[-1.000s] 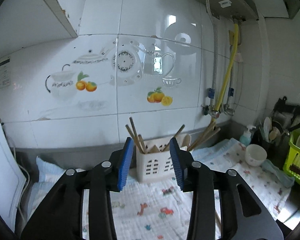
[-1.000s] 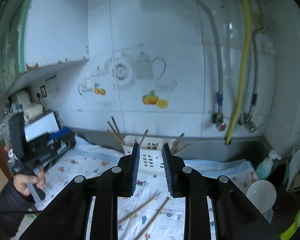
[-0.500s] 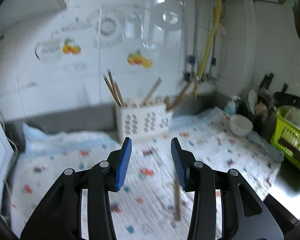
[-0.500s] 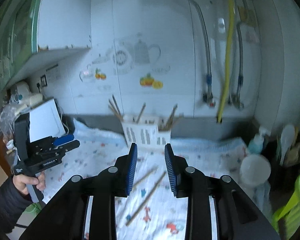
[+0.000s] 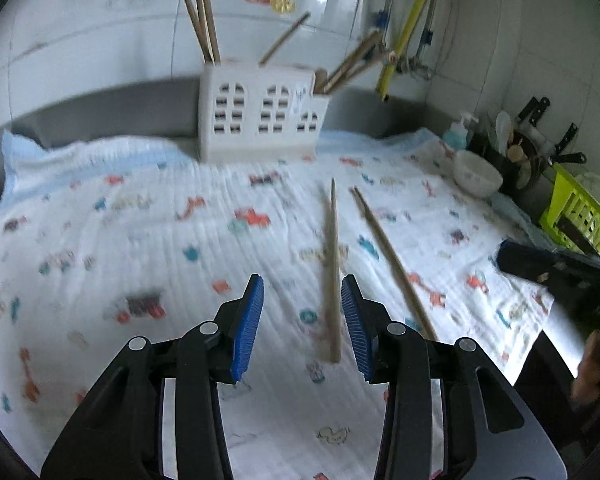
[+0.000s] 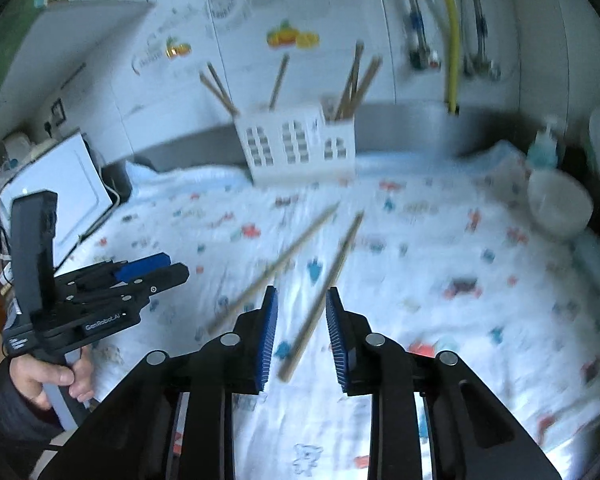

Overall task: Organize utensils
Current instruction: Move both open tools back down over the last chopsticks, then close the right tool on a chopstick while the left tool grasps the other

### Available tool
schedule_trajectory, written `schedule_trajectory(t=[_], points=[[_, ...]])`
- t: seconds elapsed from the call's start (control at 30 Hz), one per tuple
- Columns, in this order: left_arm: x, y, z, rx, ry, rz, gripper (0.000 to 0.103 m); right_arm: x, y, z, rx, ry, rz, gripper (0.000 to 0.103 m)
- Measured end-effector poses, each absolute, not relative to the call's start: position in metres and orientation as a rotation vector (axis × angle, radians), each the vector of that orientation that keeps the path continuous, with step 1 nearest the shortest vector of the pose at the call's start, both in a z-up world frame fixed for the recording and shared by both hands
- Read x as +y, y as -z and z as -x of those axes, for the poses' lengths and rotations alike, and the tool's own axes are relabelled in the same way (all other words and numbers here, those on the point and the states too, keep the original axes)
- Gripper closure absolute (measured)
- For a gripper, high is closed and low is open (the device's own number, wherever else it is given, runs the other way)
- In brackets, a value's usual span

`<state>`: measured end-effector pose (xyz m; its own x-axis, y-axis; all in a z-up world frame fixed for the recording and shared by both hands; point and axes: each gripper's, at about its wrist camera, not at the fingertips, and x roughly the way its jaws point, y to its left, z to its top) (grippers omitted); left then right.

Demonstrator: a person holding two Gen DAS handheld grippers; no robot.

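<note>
Two loose wooden chopsticks [image 6: 324, 288] lie on the printed white cloth [image 5: 100, 240] before the white slotted plastic utensil holder [image 5: 260, 116]. Both grippers have dropped from wall height toward them. The right gripper [image 6: 300, 332] has just been narrowing around one stick without pinching it, while the left gripper [image 5: 300, 320] hangs half-open over the other, so pickup looks imminent.

wooden chopsticks [image 5: 333, 264], crinkled cloth [image 5: 140, 240], glossy tiles [image 5: 100, 40]

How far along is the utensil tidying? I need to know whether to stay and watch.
Partly done: several chopsticks already stand in the white holder. In hand: nothing yet; the left gripper and right gripper are both open, each lined up over one loose chopstick, and the right fingers have just been closing. Left: two chopsticks lying on the printed cloth.
</note>
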<state>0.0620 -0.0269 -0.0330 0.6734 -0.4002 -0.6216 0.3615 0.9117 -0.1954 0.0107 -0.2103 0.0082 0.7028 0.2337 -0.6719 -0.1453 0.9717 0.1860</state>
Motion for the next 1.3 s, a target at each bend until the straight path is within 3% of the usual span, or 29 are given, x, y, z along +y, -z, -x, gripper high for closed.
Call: schedule_trajectory(t=[0.47,0.8,1.3], points=[[-0.048,0.062,-0.072,0.805,0.505,0.043,0.070,-0.198,0.056,-0.036,0.912,-0.164,-0.186,0.089],[-0.067,0.075,-0.083,0.866,0.532,0.033,0.083,-0.202,0.054,-0.032,0.898,-0.099,-0.102,0.096],[-0.078,0.078,-0.085,0.876,0.446,0.000,0.086,-0.217,0.055,-0.026,0.873,-0.117,-0.149,0.097]])
